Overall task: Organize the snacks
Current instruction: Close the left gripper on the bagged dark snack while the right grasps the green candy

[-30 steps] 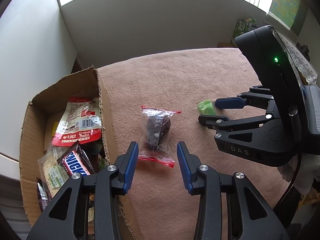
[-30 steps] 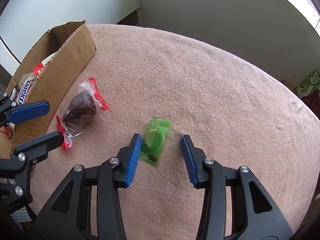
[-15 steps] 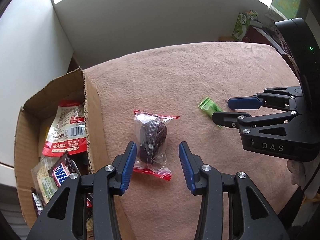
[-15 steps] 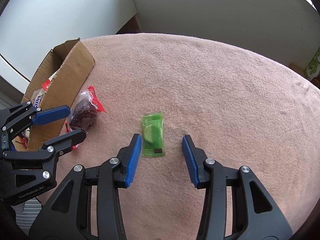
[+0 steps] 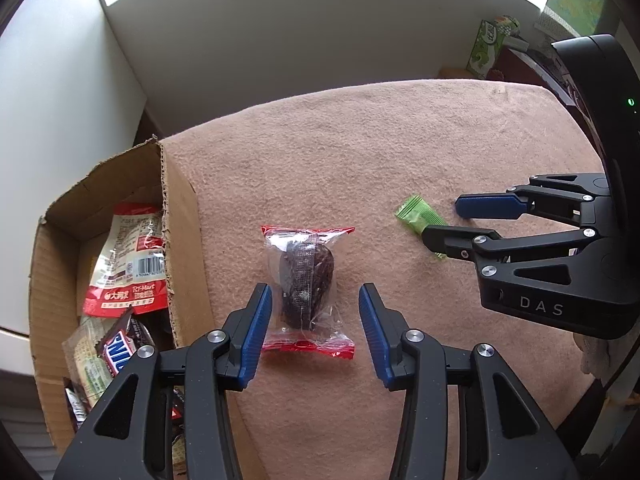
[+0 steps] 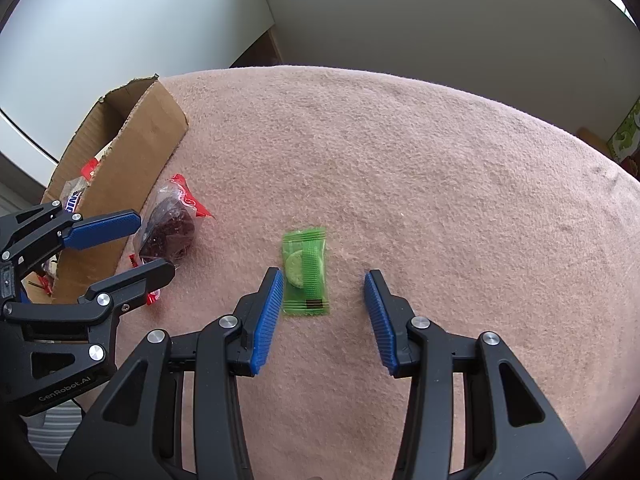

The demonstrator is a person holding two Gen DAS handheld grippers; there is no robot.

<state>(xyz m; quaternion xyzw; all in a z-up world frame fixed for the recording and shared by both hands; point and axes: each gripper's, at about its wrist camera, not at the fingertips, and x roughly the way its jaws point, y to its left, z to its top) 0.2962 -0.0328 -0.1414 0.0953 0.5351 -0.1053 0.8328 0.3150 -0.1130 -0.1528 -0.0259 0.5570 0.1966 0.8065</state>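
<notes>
A dark snack in a clear packet with red ends (image 5: 306,276) lies on the pink cloth beside a cardboard box (image 5: 182,240). My left gripper (image 5: 315,296) hovers over its near half, open, the blue pads standing clear on both sides. A green candy packet (image 6: 306,268) lies further right. My right gripper (image 6: 323,278) is open around it, the packet close to the left pad and touching neither. The right wrist view also catches the left gripper (image 6: 154,242), the dark snack (image 6: 170,228) and the box (image 6: 132,152). In the left wrist view the right gripper (image 5: 444,220) partly covers the green packet (image 5: 416,216).
The box holds several snacks, among them a red-and-white pouch (image 5: 128,264) and a Snickers bar (image 5: 120,348). The pink cloth (image 6: 440,168) stretches bare to the right and back. A green carton (image 5: 490,46) stands beyond the far right edge. White walls close the back.
My left gripper has come down closer over the dark snack and its jaws stand a little wider. My right gripper turned, and the green packet now lies straight between its fingers.
</notes>
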